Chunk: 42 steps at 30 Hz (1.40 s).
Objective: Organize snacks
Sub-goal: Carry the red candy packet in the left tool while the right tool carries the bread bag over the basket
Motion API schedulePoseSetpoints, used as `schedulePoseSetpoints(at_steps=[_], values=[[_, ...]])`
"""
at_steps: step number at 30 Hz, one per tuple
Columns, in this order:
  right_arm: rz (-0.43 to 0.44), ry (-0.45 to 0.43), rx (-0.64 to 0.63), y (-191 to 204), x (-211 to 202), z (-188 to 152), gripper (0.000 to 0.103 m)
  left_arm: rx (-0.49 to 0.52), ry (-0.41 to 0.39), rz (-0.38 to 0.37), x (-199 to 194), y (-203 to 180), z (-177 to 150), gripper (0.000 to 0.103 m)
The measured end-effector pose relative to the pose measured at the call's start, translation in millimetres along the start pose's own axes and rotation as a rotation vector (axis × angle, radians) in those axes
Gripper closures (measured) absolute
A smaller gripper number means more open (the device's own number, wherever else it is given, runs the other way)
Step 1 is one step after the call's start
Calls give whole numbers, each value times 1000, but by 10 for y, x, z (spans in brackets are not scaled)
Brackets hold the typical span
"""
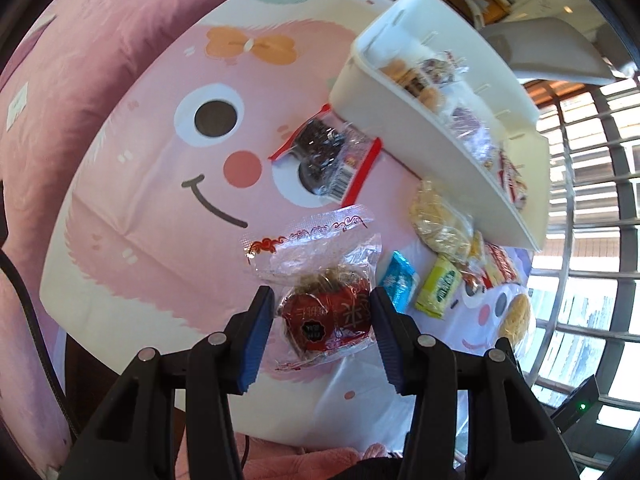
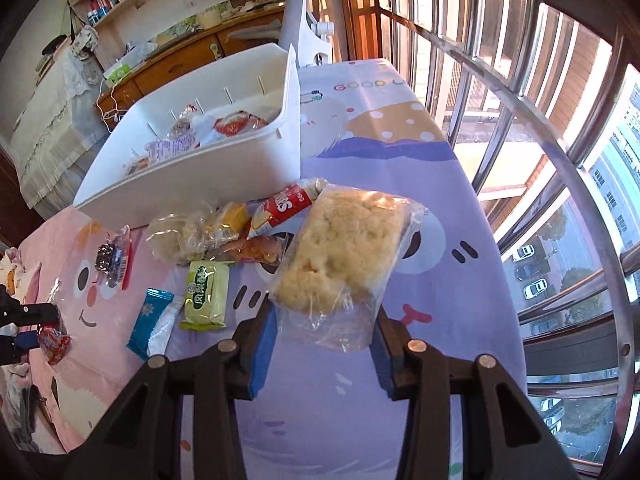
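Observation:
My left gripper (image 1: 322, 312) is shut on a red-wrapped snack in clear plastic (image 1: 328, 318), just above the pink cartoon cloth. My right gripper (image 2: 326, 320) is shut on the clear wrapper of a pale crumbly cake (image 2: 340, 248), held above the purple cloth. The white divided bin (image 1: 400, 100) stands beyond and holds several snacks; it also shows in the right wrist view (image 2: 224, 168). Loose snacks lie in front of it: a dark chocolate pack (image 1: 328, 152), a blue pack (image 2: 150, 320), a green pack (image 2: 206, 294) and a red-white pack (image 2: 284, 208).
A pink cushion (image 1: 80, 80) lies left of the table. A metal window grille (image 2: 540, 160) runs along the right side. Wooden shelves and a cabinet (image 2: 168, 52) stand behind the bin. The left gripper shows at the left edge of the right wrist view (image 2: 24, 320).

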State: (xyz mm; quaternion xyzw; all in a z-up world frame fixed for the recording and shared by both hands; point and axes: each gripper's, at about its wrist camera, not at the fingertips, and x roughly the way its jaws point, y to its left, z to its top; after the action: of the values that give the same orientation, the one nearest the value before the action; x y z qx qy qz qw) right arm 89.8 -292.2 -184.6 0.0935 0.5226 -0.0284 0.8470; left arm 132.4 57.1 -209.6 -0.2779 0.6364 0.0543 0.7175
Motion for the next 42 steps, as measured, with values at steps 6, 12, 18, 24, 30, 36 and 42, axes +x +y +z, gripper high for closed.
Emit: schedulePoseSetpoints(at_steps=[6,12,18,24,30,36,42], values=[[-3,-54,-14,-26,-186,101,60,88,-30,-7,-277,-199,131,55],[25,-110,-6,-33,-287,346,60,184,-71,-1,-555,-449,384,55],[54,-161,-11,36,-299,715,60,254,-107,-19,-736,-716,702,55],[86,-208,-45,196,-276,1077,60,321,-141,-36,-820,-994,993,55],[109,-222,-78,384,-175,1301,60,361,-169,-34,-832,-1215,1298,55],[121,-220,-103,593,0,1450,60,395,-179,-54,-676,-1345,1564,55],[142,-211,-115,729,164,1545,60,431,-198,-131,-459,-1394,1693,55]])
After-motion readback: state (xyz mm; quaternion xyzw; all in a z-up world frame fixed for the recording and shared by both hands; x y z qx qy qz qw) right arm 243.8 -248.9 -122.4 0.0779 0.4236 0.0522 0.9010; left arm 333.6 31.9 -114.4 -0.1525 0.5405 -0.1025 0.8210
